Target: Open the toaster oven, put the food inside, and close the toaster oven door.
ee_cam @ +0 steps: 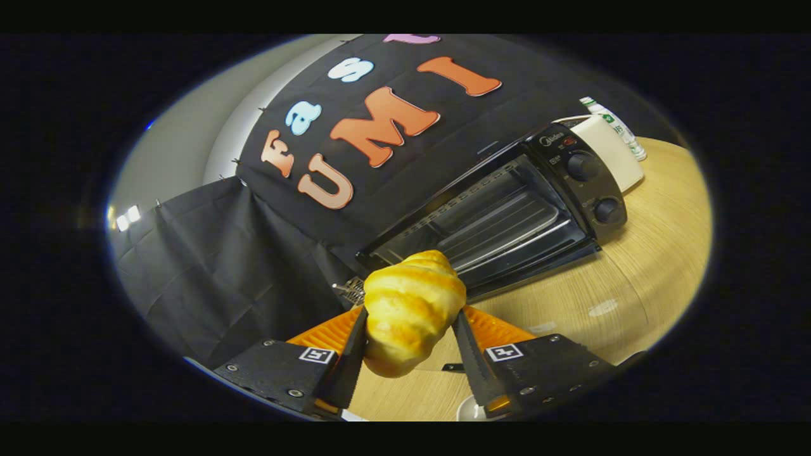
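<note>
Gripper (408, 332) pinching croissant (412, 310) between both fingers, open toaster oven (507, 215) at one o'clock beyond, pale wood table (633, 278), black cloth wall (253, 253) behind.

Croissant (412, 310) hides toaster oven (507, 215) front lower corner and door hinge area. Bottle (614, 130) partly behind oven; label too small. Gripper (410, 342) finger bases cut off.

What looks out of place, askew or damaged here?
Nothing stands out. The gripper is shut on the croissant, intact between its fingers; beyond them the toaster oven stands open on the table.
</note>
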`<state>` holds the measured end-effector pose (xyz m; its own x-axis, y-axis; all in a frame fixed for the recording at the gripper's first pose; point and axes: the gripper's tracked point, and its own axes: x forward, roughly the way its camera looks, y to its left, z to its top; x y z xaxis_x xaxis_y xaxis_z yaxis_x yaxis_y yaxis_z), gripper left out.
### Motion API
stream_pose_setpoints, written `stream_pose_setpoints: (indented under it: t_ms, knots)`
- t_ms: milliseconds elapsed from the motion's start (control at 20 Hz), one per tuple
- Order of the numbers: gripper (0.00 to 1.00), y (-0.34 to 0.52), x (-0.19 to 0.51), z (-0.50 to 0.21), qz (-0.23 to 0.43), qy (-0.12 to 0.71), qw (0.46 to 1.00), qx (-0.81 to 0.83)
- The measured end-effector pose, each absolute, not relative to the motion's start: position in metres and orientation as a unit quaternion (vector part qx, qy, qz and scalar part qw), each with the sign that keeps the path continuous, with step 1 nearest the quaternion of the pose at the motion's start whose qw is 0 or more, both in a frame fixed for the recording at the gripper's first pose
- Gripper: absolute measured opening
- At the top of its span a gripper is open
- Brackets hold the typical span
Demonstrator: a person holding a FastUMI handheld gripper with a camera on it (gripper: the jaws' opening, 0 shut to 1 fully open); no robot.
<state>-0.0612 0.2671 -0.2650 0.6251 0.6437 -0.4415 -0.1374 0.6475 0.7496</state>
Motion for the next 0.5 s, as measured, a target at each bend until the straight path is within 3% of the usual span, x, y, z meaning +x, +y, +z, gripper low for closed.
stream_pose_setpoints:
  t_ms: [500]
  knots:
    - [0.71,0.29,0.022,-0.302,0.203,0.351,0.841,0.358]
